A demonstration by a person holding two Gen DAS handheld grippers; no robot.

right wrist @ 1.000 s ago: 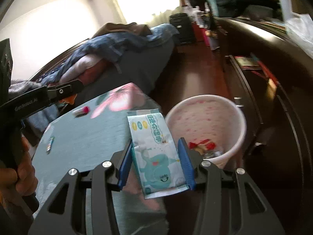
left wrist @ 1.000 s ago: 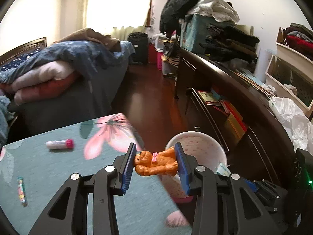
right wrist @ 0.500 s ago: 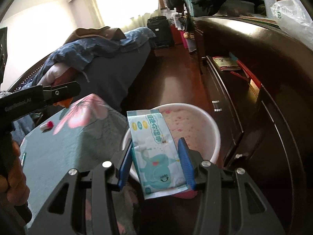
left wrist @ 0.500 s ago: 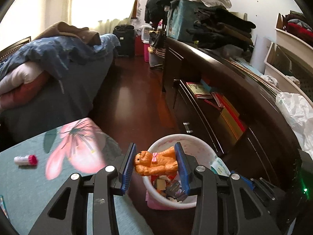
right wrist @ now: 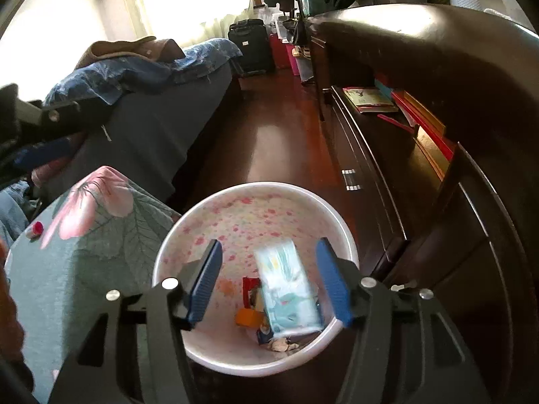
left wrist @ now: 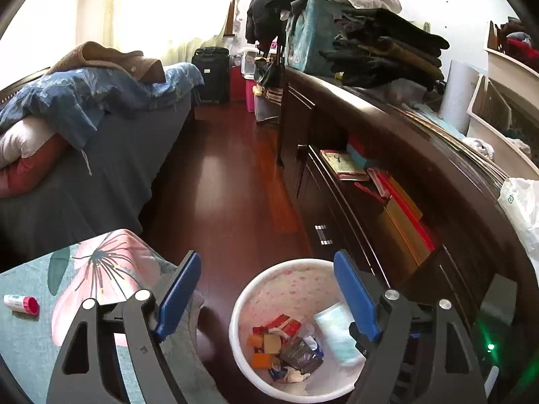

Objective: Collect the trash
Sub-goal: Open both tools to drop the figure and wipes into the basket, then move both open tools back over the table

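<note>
A white bin (left wrist: 240,306) with pink speckles stands on the floor beside the table, with wrappers and orange pieces at its bottom. My left gripper (left wrist: 266,269) hangs above it, its jaws opening wide with nothing between them. In the right wrist view the right gripper (right wrist: 269,249) is over the same bin (right wrist: 256,187), jaws opening. A pale blue wet-wipe pack (right wrist: 286,286) shows blurred between the blue pads, touching neither, down inside the bin. The left wrist view shows the pack (left wrist: 337,333) against the bin's right wall.
The floral-clothed table (left wrist: 33,353) lies at the left with a small pink-capped tube (left wrist: 20,304) on it. A dark wooden dresser (left wrist: 387,141) with books runs along the right. A bed (left wrist: 84,168) piled with bedding is at the left, and dark red floor runs between them.
Both grippers moved from the table to above the bin. The left one let go of the orange toy bear and the right one the wipe pack. Both jaws spread apart.
</note>
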